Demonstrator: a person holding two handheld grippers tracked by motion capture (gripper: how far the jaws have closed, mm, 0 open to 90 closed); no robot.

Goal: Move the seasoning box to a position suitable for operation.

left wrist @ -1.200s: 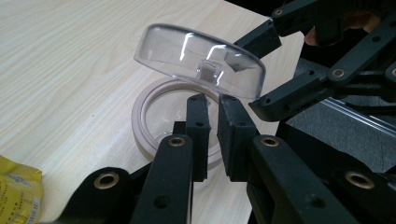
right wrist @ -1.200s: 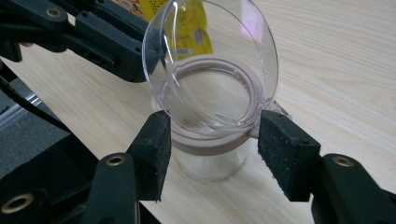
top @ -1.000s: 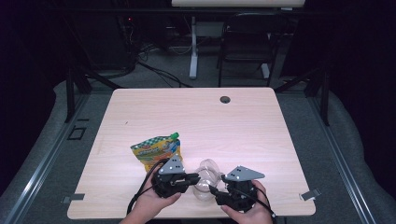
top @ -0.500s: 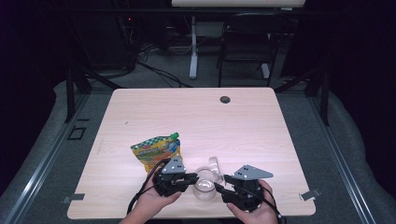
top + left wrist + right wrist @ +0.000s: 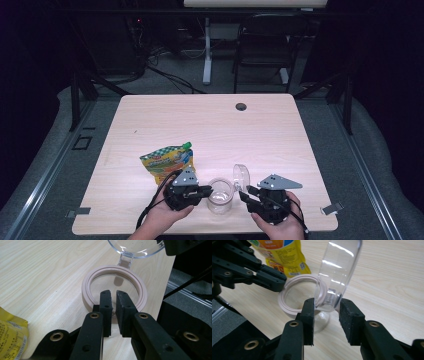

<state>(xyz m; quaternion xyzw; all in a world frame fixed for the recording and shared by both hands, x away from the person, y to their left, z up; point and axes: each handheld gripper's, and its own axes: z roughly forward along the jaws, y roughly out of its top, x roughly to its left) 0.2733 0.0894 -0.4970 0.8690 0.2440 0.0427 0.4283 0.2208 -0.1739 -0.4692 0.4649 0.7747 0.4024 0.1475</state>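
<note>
Jar (image 5: pixel 220 194) open; pouch (image 5: pixel 166 161) just beside, prob. touching.

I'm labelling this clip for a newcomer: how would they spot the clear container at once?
On the wooden table, look at the near edge, between the left gripper and right gripper. The clear container stands there, beside the yellow pouch: see-through, pale pink rim, hinged lid flipped open.

No legible text on pouch (image 5: pixel 167 162)
</note>
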